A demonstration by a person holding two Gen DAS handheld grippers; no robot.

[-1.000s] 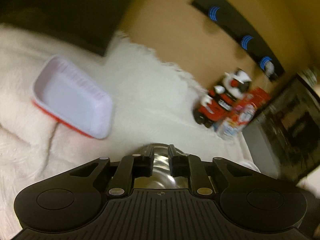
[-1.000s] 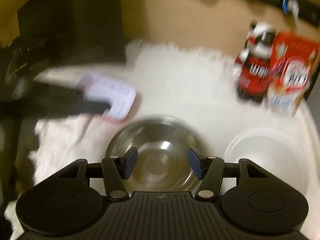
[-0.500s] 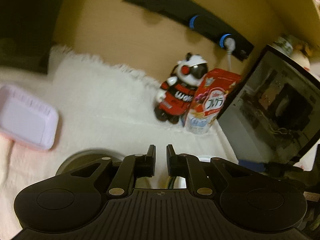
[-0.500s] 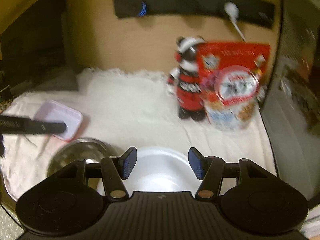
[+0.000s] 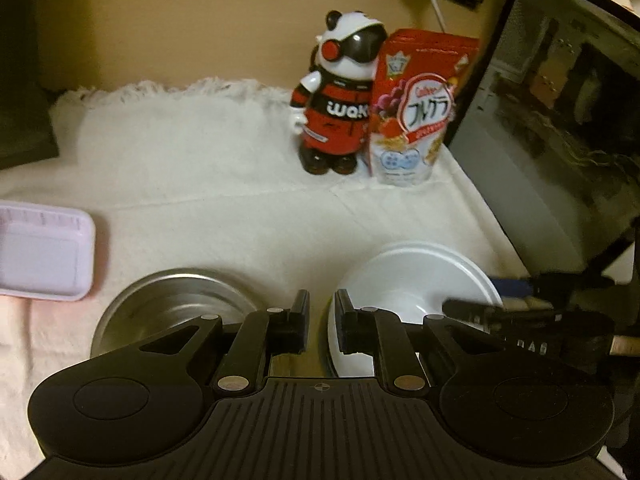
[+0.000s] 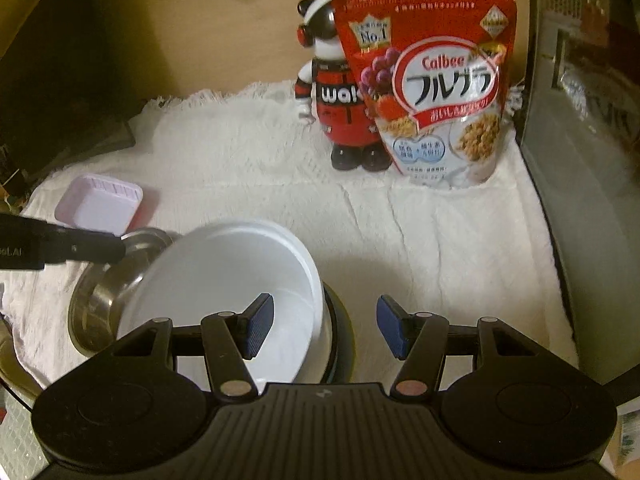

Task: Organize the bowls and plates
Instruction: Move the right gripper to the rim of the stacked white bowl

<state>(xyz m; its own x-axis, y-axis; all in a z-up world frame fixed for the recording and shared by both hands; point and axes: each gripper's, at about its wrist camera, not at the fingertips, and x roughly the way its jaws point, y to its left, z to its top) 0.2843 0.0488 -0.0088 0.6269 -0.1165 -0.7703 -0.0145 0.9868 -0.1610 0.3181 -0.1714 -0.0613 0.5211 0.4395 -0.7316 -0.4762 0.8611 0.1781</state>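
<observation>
Right wrist view looks down on a round white plastic bowl (image 6: 224,284) that sits tilted on a darker round dish (image 6: 340,344) beneath it, only the rim of that dish showing. The right gripper (image 6: 325,330) hangs above them with its blue-padded fingers (image 6: 259,326) spread wide; the left pad is over the bowl's inside, the right pad is outside its rim, and neither clearly touches it. Just to the left lies a round shiny steel bowl (image 6: 102,280), partly hidden by the white bowl's edge, and a black finger of the other gripper reaches in over it from the left. Farther left and back rests a shallow pink rectangular tray (image 6: 100,204). All of these lie on a white fluffy cloth (image 6: 440,240).

From the left wrist view, the left gripper (image 5: 322,322) has its black fingers (image 5: 300,320) drawn close with only a slim gap, holding nothing, above the space between the steel bowl (image 5: 168,304) and the white bowl (image 5: 416,276). The pink tray (image 5: 44,254) sits at the left edge.

At the back of the cloth, a red, black and white panda robot figurine (image 5: 340,96) stands upright, touching a red Calbee granola bag (image 6: 432,80) on its right. A dark glass-fronted cabinet (image 5: 560,120) stands at the right side.
</observation>
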